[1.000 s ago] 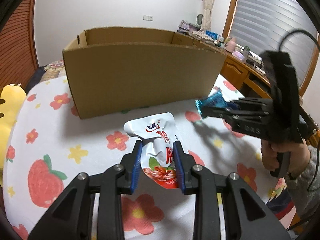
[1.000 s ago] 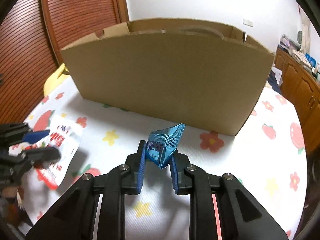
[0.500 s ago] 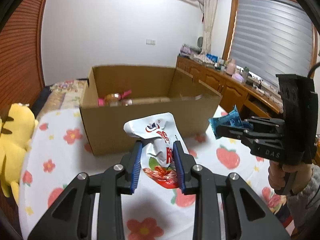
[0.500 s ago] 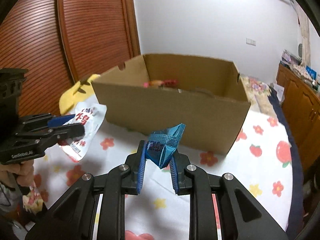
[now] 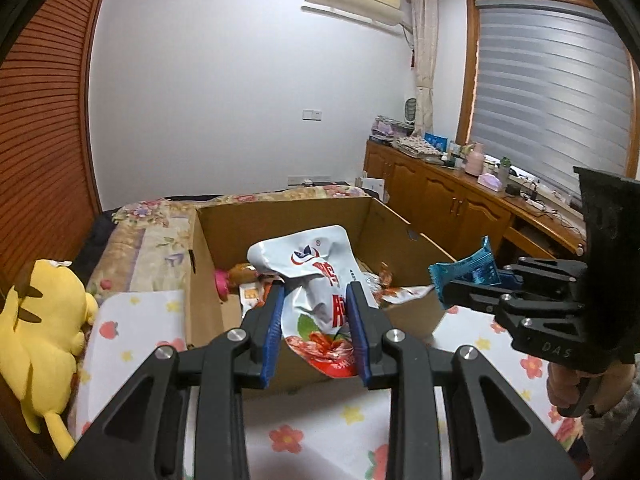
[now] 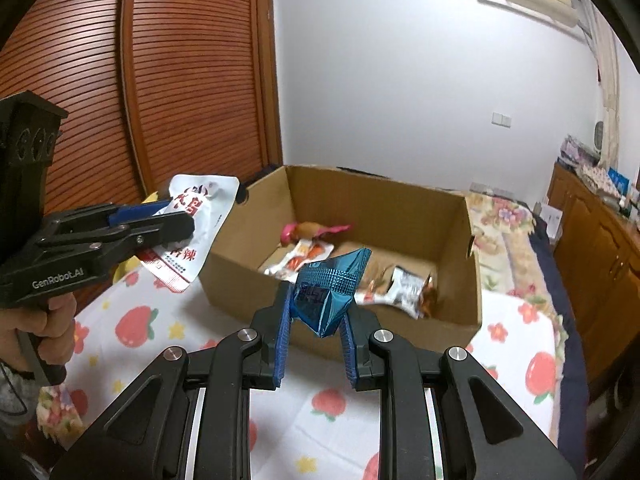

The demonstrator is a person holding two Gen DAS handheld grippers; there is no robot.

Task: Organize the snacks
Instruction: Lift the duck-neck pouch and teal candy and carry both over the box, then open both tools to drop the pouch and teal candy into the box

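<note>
Two snack packets were held clear of the bed, above the near side of an open cardboard box (image 6: 344, 322). Left gripper (image 5: 316, 320) was clamped on a white pouch (image 5: 316, 276) bearing red Chinese characters and a red-and-blue emblem; its lower end showed a red food picture. Right gripper (image 6: 314, 332) was pinched on a crumpled blue foil packet (image 6: 328, 294); its print was not legible. Several wrapped snacks (image 6: 304, 258) lay inside the box. Left gripper body read "GenRobot.AI"; right gripper (image 5: 468, 292) body showed "DAS". Box stood on a bedsheet (image 6: 132, 328) printed with strawberries and flowers. Yellow plush toy (image 5: 40, 328) lay beside the box.
</note>
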